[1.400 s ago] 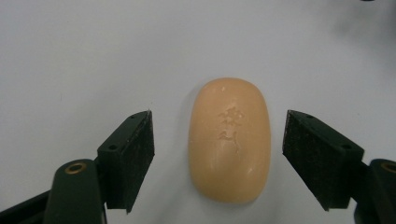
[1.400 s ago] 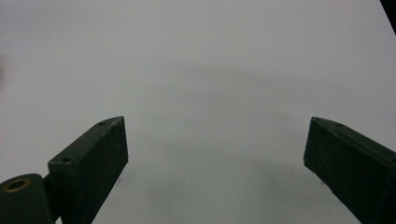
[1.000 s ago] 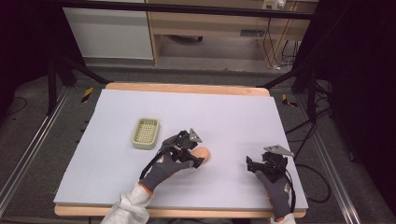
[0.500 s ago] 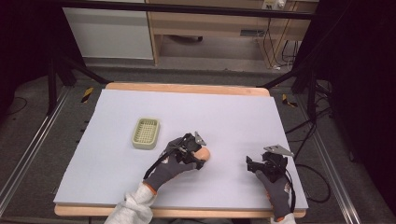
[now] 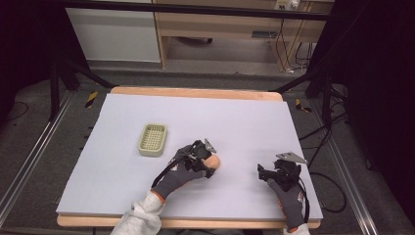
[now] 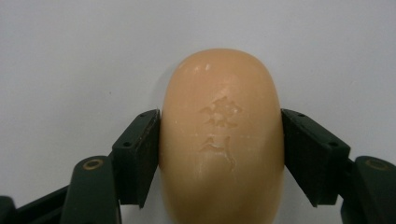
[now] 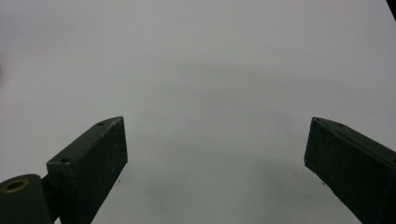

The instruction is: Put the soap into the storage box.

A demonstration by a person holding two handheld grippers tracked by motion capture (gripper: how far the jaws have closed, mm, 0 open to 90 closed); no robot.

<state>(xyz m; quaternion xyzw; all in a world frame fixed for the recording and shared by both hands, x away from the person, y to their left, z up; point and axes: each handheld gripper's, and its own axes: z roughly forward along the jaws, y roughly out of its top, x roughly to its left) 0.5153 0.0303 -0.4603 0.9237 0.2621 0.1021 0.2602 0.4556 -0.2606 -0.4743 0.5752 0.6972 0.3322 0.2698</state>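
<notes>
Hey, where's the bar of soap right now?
The soap sits between the left gripper's jaws, which press on both its sides. In the high view it lies on the table near the middle, right of the green soap dish.

Surface [image 5: 147, 196]: pale lavender-grey sheet on a wooden board, whose edge shows along the near and far sides. Soap dish [image 5: 152, 139]: pale green, rectangular, slotted, lying flat left of centre. Beyond the surface: wooden cabinet [image 5: 220, 24], white panel [image 5: 112, 34], loose cables [image 5: 288, 54] on grey floor [image 5: 205, 68]. Black stand legs [image 5: 73, 73] flank both sides.
</notes>
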